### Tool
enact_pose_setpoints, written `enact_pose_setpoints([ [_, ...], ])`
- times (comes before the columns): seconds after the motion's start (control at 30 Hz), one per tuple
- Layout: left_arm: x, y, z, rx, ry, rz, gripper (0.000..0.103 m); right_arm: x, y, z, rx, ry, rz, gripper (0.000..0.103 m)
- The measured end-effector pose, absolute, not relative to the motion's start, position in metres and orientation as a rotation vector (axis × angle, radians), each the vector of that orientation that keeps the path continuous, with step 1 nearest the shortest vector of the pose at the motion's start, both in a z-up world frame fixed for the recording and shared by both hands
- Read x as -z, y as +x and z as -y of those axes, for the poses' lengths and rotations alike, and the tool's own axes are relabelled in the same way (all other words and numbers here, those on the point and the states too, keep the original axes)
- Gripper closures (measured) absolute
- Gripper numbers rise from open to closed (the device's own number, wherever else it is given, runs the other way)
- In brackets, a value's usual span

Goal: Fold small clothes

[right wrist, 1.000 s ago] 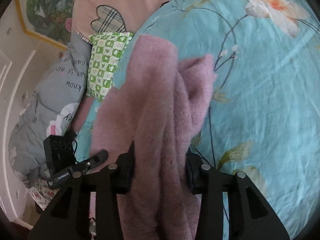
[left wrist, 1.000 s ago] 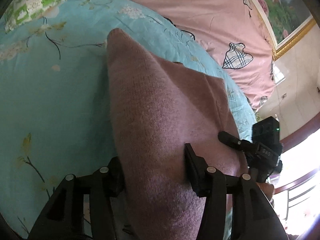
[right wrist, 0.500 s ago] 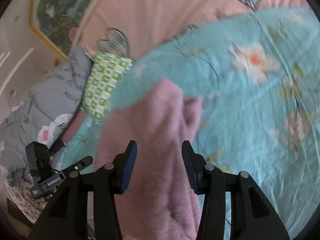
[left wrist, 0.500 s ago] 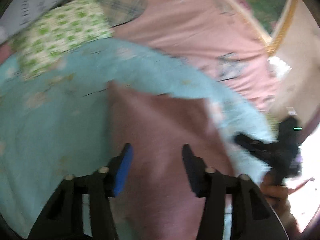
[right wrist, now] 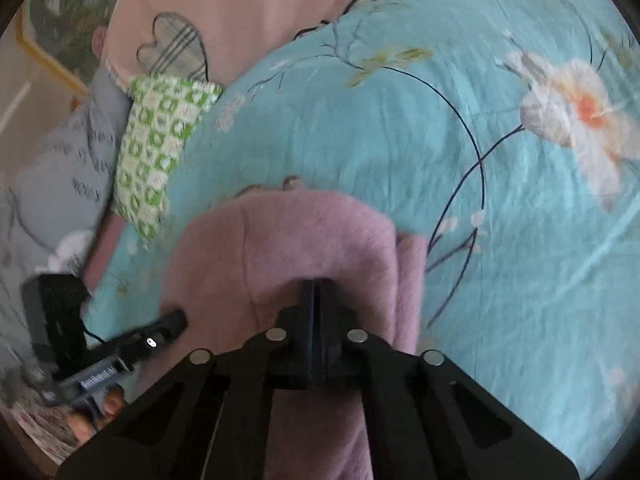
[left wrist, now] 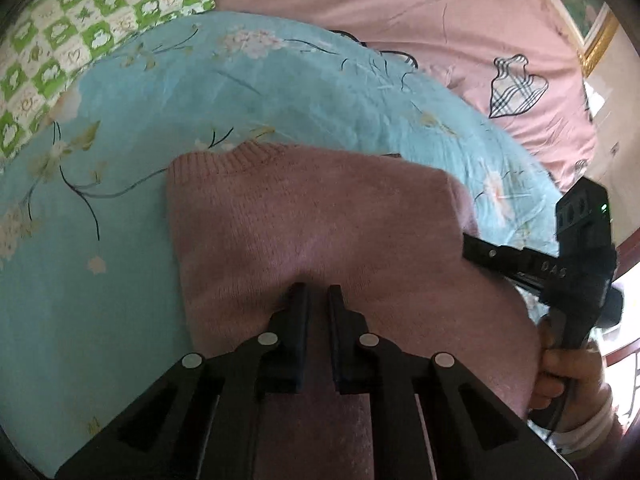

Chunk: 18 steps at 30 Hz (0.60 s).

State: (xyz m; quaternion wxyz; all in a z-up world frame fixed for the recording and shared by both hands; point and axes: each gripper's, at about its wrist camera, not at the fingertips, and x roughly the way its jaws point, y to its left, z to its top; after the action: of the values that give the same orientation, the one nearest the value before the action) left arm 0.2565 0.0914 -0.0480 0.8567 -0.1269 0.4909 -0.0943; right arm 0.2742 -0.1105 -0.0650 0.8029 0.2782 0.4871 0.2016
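Left wrist view: the left tool (left wrist: 317,294) is clamped on a fold of the pink knitted wool sweater (left wrist: 320,220).
The sweater lies on the turquoise flower-printed bedspread (left wrist: 120,184); at the right, a hand (left wrist: 568,372) holds the right tool (left wrist: 476,249).

Right wrist view: the right tool's (right wrist: 317,292) jaws are pinched shut on the sweater's (right wrist: 280,240) bunched edge.
A green checked pillow (right wrist: 160,140) lies beyond.

A: What colour is the sweater (left wrist: 320,224)?

B: Dusty pink knit, on a turquoise quilt (left wrist: 120,280) printed with pale blossoms and thin dark stems.

A: And beyond the quilt?

B: A pink sheet (left wrist: 420,12) with plaid hearts, and beside it a green-and-white checked pillow (left wrist: 68,36). Both grippers are black.
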Motion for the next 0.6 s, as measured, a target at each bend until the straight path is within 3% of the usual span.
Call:
enact_pose_setpoints([
  [0.07, 0.040, 0.243, -0.092, 0.201, -0.266, -1.006, 0.094, 0.057, 0.270, 0.111, -0.427, 0.579, -1.037, 0.103],
  [0.13, 0.028, 0.223, -0.094, 0.210, -0.288, -0.975, 0.089, 0.043, 0.255, 0.112, -0.436, 0.578, -1.016, 0.099],
  [0.27, 0.003, 0.166, -0.091, 0.189, -0.271, -0.901, 0.068, 0.013, 0.201, 0.121, -0.459, 0.541, -0.964, 0.098],
  [0.43, -0.008, 0.085, -0.086, 0.153, -0.242, -0.837, 0.059, 0.003, 0.132, 0.130, -0.443, 0.483, -0.936, 0.095],
  [0.5, -0.003, 0.065, -0.084, 0.163, -0.237, -0.855, 0.059, 0.004, 0.105, 0.137, -0.429, 0.472, -0.920, 0.090],
  [0.6, 0.007, 0.036, -0.080, 0.136, -0.202, -0.871, 0.058, 0.010, 0.080, 0.146, -0.399, 0.483, -0.911, 0.068],
])
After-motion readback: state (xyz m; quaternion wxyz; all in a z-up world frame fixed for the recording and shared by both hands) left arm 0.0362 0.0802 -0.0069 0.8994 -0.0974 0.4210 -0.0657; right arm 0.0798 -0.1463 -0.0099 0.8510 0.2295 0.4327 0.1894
